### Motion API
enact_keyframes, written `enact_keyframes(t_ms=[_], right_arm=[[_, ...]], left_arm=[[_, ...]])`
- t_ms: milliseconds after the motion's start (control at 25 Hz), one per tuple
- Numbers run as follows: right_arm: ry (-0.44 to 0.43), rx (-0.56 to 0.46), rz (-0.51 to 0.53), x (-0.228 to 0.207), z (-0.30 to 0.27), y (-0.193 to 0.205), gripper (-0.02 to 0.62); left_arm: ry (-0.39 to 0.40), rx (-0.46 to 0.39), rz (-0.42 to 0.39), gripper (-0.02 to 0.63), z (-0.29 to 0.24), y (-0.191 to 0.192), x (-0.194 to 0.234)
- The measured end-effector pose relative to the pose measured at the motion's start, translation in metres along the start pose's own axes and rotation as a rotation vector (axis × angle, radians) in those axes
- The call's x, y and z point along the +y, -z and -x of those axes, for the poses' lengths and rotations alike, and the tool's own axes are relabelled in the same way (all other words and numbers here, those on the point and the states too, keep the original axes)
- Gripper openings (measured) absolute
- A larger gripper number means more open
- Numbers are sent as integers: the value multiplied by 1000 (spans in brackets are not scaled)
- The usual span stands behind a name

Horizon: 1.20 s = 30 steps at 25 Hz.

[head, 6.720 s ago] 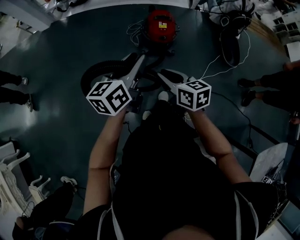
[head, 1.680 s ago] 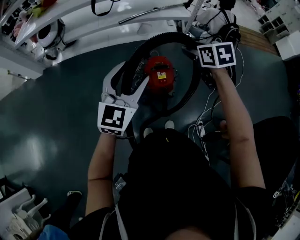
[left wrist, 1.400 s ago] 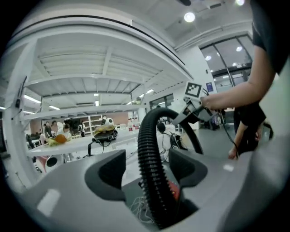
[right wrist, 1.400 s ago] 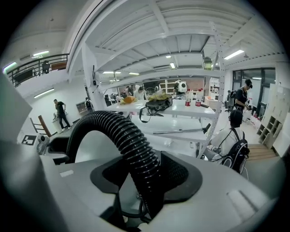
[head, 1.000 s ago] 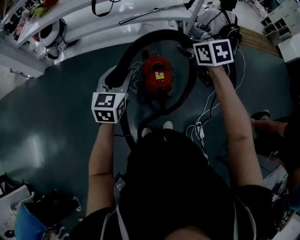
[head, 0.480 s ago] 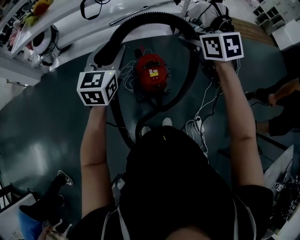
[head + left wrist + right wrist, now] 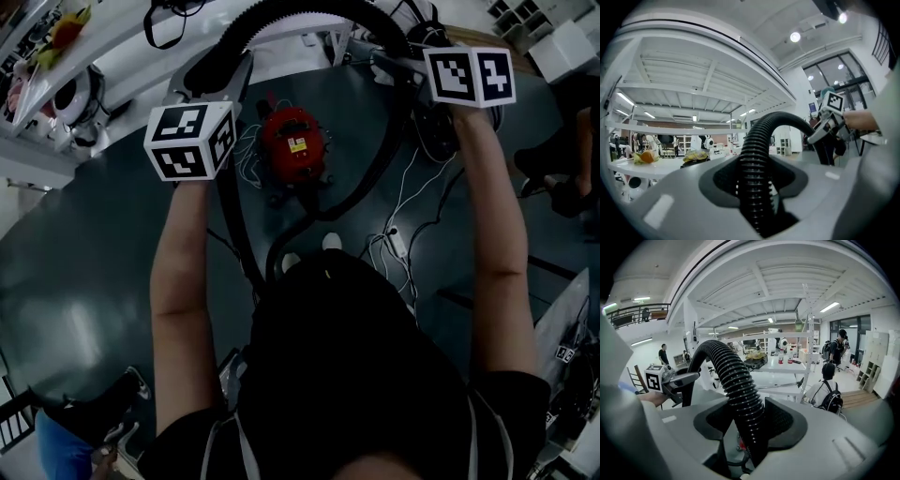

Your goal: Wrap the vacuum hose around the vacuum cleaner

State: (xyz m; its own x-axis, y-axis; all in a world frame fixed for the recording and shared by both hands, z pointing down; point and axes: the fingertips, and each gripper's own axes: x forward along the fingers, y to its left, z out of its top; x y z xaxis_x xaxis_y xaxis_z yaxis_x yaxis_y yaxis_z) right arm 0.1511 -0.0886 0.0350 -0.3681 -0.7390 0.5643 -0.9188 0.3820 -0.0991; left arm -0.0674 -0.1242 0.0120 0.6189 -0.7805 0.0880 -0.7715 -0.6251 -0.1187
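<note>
A red vacuum cleaner (image 7: 292, 143) stands on the dark floor ahead of my feet. Its black ribbed hose (image 7: 309, 7) arches high over it between my two grippers, then runs down the right side and loops on the floor (image 7: 349, 197). My left gripper (image 7: 223, 73) is shut on the hose's left part, and the hose (image 7: 752, 183) fills its jaws (image 7: 754, 187). My right gripper (image 7: 398, 67) is shut on the right part, where the hose (image 7: 740, 394) passes between its pads (image 7: 747, 427). Each gripper view shows the other gripper (image 7: 827, 124) (image 7: 670, 378) across the arch.
White cables (image 7: 412, 202) and a power strip (image 7: 395, 246) lie on the floor right of the vacuum cleaner. White tables (image 7: 112, 52) line the far left. A person (image 7: 572, 141) stands at the right edge, and another person's shoes (image 7: 112, 398) show at lower left.
Both grippers have risen with the hose, lifting its arch higher above the vacuum cleaner and toward the top of the head view. The grips are unchanged.
</note>
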Motion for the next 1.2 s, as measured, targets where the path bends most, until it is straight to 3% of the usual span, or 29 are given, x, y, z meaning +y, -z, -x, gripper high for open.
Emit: enact_keyframes(t_ms=[880,1200], right_arm=[[140,-104,61,-11,114,-61,204],[94,-104,72,13,145,-83,204]], left_arm=[[105,-153,-43,175,-23,-101,-32],[98,-212,-61,175,-9,-136,-26]])
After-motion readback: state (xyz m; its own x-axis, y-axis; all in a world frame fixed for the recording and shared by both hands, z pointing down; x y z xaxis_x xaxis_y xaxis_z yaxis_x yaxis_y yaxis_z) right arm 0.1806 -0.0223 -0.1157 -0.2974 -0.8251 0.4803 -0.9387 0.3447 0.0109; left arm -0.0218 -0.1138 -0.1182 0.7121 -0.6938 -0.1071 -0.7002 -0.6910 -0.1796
